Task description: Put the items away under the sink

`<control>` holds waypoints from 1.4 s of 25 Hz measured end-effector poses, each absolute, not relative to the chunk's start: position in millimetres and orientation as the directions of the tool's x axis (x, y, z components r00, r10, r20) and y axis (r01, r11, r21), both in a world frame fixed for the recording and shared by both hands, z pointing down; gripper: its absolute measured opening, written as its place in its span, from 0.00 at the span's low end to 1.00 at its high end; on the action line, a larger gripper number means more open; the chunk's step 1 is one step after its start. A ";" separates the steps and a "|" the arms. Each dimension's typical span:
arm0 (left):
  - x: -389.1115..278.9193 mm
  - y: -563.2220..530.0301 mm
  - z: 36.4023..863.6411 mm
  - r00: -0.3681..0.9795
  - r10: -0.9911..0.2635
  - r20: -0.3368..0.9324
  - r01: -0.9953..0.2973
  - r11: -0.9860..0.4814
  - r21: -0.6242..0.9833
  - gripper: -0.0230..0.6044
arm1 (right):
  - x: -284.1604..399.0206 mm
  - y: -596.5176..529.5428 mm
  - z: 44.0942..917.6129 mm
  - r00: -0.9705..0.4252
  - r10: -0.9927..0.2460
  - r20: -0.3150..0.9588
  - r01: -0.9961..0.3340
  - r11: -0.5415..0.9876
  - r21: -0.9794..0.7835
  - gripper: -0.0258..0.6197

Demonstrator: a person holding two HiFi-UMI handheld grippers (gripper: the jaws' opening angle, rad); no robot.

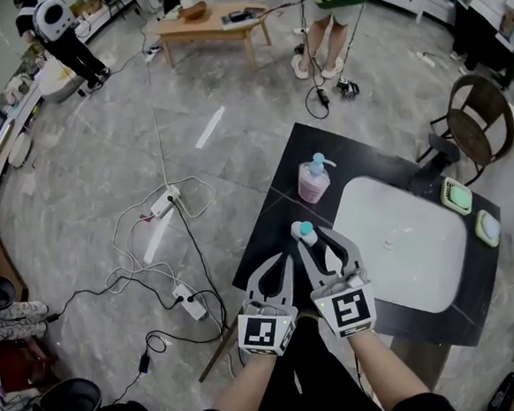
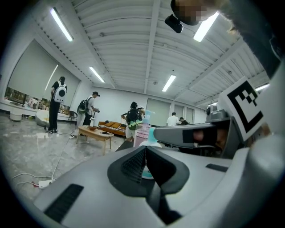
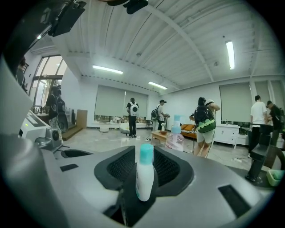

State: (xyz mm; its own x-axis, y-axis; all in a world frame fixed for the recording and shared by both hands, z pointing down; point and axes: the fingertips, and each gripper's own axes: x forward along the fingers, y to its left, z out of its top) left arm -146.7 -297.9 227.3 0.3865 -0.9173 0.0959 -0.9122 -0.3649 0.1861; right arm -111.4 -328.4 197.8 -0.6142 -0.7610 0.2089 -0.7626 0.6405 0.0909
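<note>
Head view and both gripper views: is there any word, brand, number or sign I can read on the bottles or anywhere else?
No text can be read in any view.
Small white bottle with teal cap: no print shows on the side seen.
Pink pump bottle: any print is too small and blurred to read.
Marker cubes: black-and-white square patterns, no letters or numbers.

The floor [image 1: 84,152] is grey and shiny. A low wooden table [image 1: 212,26] stands far back. Long lights [image 2: 62,24] glow overhead.
</note>
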 end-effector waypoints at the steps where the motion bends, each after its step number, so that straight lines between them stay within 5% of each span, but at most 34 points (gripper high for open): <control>1: -147.4 -298.6 227.8 0.383 -0.919 0.098 -0.914 -0.361 0.186 0.05 | -112.5 -329.9 199.2 -0.618 -0.756 0.216 -0.759 0.645 0.088 0.22; 22: -150.9 -308.4 242.5 0.361 -0.925 0.122 -0.924 -0.337 0.182 0.05 | -119.9 -349.5 219.1 -0.647 -0.725 0.237 -0.739 0.672 0.040 0.21; 32: -136.9 -310.6 251.0 0.479 -0.867 0.138 -0.871 -0.451 0.193 0.05 | -112.5 -342.2 212.5 -0.681 -0.710 0.180 -0.717 0.696 0.034 0.20; 35: -123.0 -307.5 253.8 0.556 -0.815 0.164 -0.829 -0.530 0.178 0.30 | -109.1 -339.0 211.8 -0.684 -0.707 0.179 -0.713 0.700 0.036 0.20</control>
